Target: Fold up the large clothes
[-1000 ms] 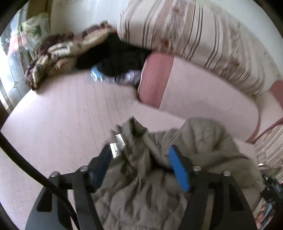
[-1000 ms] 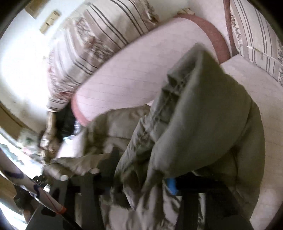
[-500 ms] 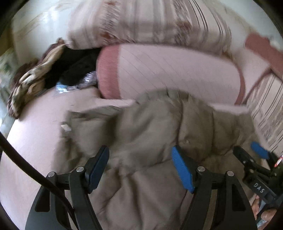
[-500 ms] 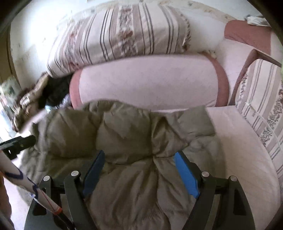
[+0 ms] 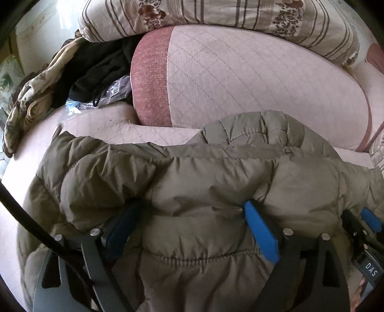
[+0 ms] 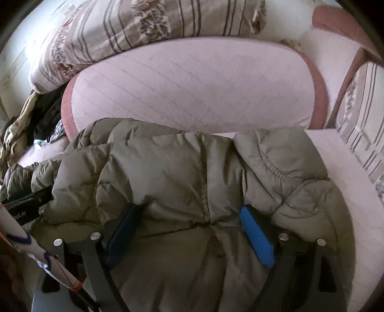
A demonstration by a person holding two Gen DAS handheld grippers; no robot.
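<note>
Olive puffer jacket point(image 5: 206, 182) lying bunched on pink quilted sofa seat point(image 5: 100, 124), both grippers, left point(image 5: 192, 230) and right point(image 6: 189, 230), jaws just spread wide, padding between but unpinched, apparently releasing it after a fold.

Bare bedspread point(image 5: 103, 124) left of jacket point(image 5: 192, 182); bolster point(image 5: 240, 79) close behind.

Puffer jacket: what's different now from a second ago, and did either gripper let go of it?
The olive puffer jacket went from bunched and lifted to laid down across the pink sofa seat. The left gripper and right gripper have just been opening; both now stand wide, sunk into the padding with fabric between the pads, apparently not pinching. The back cushion, striped pillow and clothes pile have not moved.
</note>
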